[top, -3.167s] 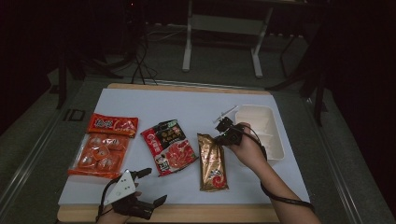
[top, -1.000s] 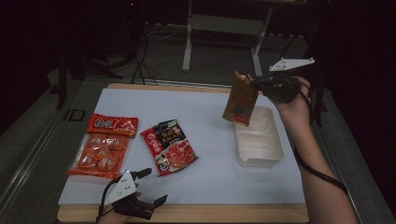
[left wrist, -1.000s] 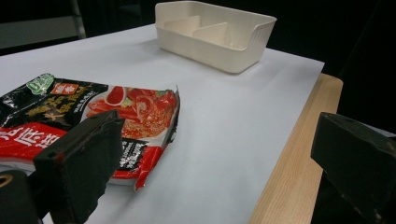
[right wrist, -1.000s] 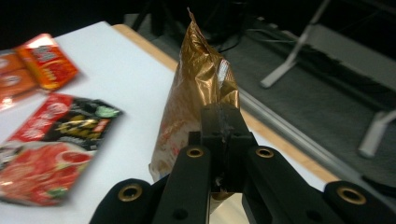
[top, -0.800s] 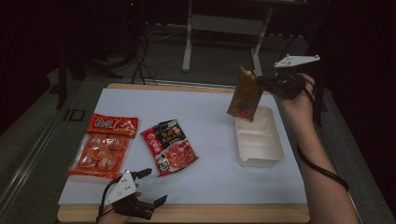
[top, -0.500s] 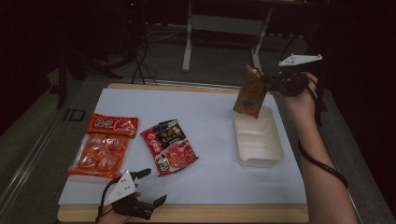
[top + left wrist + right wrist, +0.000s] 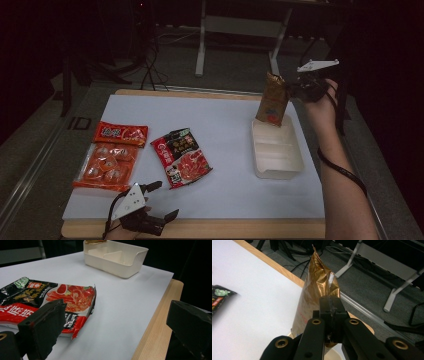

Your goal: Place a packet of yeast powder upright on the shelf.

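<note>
- Right gripper (image 7: 291,90) is clenched on the upper edge of a gold snack pouch (image 7: 273,100), our right hand (image 7: 320,102) raised past the table's far right corner; in the right gripper view the two black jaws meet tight on the crinkled foil of that pouch (image 7: 317,290).
- Hanging upright from that grip, the gold pouch has its bottom edge at the far end of the cream divided tray (image 7: 292,167), which sits on the right side of the white table mat (image 7: 225,150); we cannot tell whether the pouch touches the tray.
- Left gripper (image 7: 162,202) lies low at the near edge of the table in our left hand, jaws spread wide with nothing between them; the left gripper view shows one jaw at each bottom corner and bare mat between.
- Just beyond the left gripper lies a black-and-red snack packet (image 7: 181,156), flat on the mat, its torn-looking corner close to the left jaw in the left gripper view (image 7: 72,297).
- Further left, well apart from the tray, an orange multi-pack of small cups (image 7: 111,156) lies flat on the mat.
- Seen from the left gripper, the cream tray (image 7: 130,265) shows its inner dividers.
</note>
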Motion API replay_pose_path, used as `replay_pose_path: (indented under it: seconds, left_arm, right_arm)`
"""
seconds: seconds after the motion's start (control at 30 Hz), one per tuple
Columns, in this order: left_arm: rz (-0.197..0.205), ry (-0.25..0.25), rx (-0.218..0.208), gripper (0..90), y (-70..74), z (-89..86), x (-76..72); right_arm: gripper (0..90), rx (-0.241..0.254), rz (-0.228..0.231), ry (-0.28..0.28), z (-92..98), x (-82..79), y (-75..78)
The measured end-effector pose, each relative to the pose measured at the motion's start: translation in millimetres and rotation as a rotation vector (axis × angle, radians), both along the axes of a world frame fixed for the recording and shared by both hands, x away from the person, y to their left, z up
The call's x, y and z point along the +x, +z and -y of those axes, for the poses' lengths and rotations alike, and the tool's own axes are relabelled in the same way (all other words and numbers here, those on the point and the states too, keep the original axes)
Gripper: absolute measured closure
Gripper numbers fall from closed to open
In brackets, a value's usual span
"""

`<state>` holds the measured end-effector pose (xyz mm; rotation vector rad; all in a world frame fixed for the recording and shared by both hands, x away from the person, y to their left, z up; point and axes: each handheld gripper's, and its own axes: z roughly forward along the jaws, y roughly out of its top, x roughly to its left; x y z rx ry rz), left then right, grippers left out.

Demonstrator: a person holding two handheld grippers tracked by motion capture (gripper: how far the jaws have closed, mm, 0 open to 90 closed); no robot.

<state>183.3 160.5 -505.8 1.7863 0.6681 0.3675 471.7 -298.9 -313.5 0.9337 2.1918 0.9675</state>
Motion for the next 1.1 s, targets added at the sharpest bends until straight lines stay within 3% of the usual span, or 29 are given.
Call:
replay_pose_path:
  seconds: [0.23,0.43,0.57,0.73,1.1]
  left_arm:
    - [-0.001,-0.001,-0.001,3.0,-0.1,0.1,-0.3]
    - [-0.004,0.001,-0.005,2.9,-0.1,-0.7,-0.1]
    - [-0.004,-0.003,-0.004,2.9,0.0,-0.2,-0.2]
    - [-0.005,-0.003,-0.002,3.0,-0.1,0.0,0.0]
    - [-0.008,-0.005,-0.003,2.9,-0.9,1.4,0.7]
  right_arm:
    - [90.0,-0.049,0.013,-0.036,1.9,11.7,-11.8]
    - [89.9,-0.082,0.026,-0.031,1.3,15.5,-24.6]
    - [89.6,-0.066,0.026,0.018,-1.4,15.3,-29.8]
    - [89.2,0.027,0.003,0.093,-2.4,14.5,-35.3]
    - [89.2,0.074,-0.072,0.078,4.7,13.2,-62.4]
